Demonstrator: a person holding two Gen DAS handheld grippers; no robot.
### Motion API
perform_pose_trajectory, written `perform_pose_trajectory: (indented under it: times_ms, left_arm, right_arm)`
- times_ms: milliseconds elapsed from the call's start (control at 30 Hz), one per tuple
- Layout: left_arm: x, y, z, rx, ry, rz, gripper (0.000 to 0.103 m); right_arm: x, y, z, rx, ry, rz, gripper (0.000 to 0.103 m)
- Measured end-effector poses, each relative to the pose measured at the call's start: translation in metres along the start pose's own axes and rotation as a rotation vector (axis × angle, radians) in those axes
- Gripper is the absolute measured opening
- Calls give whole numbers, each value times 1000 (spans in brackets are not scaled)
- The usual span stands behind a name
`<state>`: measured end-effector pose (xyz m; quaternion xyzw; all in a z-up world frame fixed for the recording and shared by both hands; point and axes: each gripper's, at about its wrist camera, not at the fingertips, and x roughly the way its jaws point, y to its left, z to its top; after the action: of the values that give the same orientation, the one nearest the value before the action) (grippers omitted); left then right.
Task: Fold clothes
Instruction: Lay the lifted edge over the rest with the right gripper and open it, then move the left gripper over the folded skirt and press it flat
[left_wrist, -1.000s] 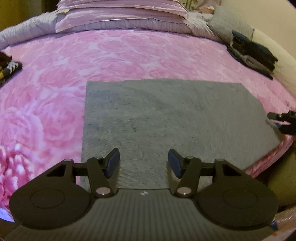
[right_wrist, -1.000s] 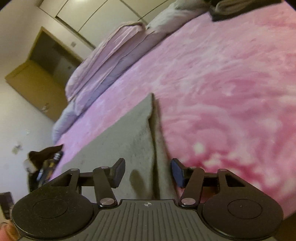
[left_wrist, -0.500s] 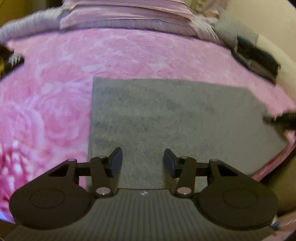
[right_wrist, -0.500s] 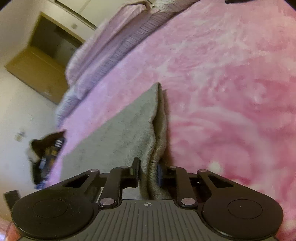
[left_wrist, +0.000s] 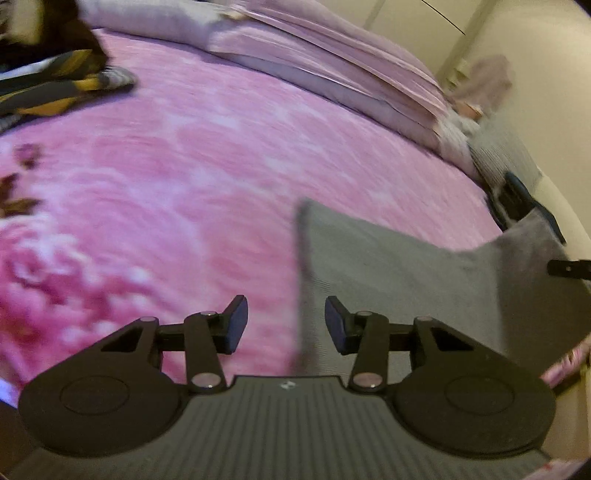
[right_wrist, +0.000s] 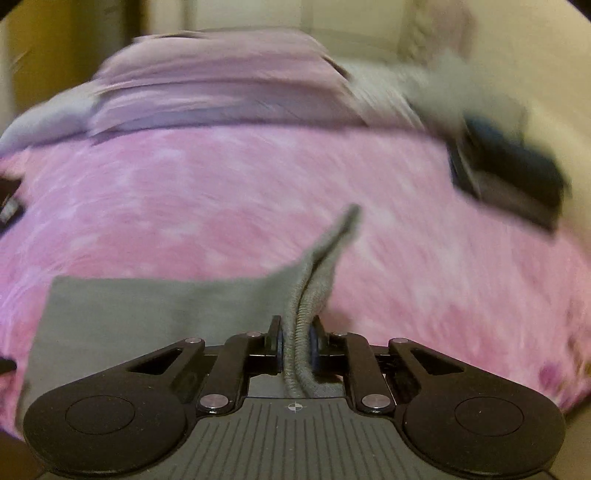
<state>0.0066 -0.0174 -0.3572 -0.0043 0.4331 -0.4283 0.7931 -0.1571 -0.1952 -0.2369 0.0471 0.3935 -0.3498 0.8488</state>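
In the right wrist view the right gripper (right_wrist: 297, 343) has its jaws pressed together on the doubled ribbed edge of the grey garment (right_wrist: 155, 314), having just been closing on it; the pinched edge rises from the pads toward the middle of the frame, lifted off the pink floral bedspread (right_wrist: 184, 206), while the rest of the cloth lies flat at lower left. In the left wrist view the left gripper (left_wrist: 282, 325) stands partly apart with nothing clamped, its jaws having just narrowed a little; the garment's (left_wrist: 399, 273) left edge runs down between the two fingers, the left pad over bare bedspread (left_wrist: 184, 192), the right over cloth. The cloth's far right corner is raised at the right of that frame. Folded lilac bedding (left_wrist: 325, 55) lies along the top, dark folded clothes (right_wrist: 517, 173) at upper right, and a striped dark garment (left_wrist: 55, 85) at upper left.
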Motion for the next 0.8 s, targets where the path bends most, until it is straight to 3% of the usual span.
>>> perform_pose_trajectory:
  times_ms: [100, 167, 267, 333, 367, 400, 433, 500, 567, 700, 800]
  left_arm:
    - [-11, 33, 5, -43, -8, 35, 40]
    - [-19, 52, 5, -69, -5, 45, 40]
    - [-26, 72, 4, -95, 5, 69, 40]
    - [-31, 83, 1, -112, 10, 75, 40]
    - [-32, 86, 0, -120, 13, 75, 40]
    - [-32, 88, -1, -127, 13, 70, 40]
    - [-33, 90, -2, -136, 15, 68, 40]
    - [-34, 88, -5, -151, 25, 57, 41]
    - [-34, 78, -5, -159, 30, 10, 40]
    - [-22, 50, 1, -176, 65, -156, 40]
    - [-2, 25, 6, -189, 105, -270, 40]
  right_arm:
    - [-6, 97, -1, -216, -82, -22, 10]
    - [3, 148, -12, -304, -90, 1, 10]
    - [36, 218, -45, -441, -45, 45, 13]
    - [61, 243, -70, -475, 51, 113, 24]
    - [62, 250, -81, -501, 17, 83, 25]
    - [61, 252, -84, -535, -2, 61, 27]
    - [57, 251, -82, -539, 7, 92, 29]
    - [41, 231, -67, -459, 35, 227, 38]
    - [18, 215, -53, -395, -21, 281, 40]
    - [-3, 146, -29, -197, -91, 278, 40]
    - [23, 86, -21, -15, -74, 215, 40]
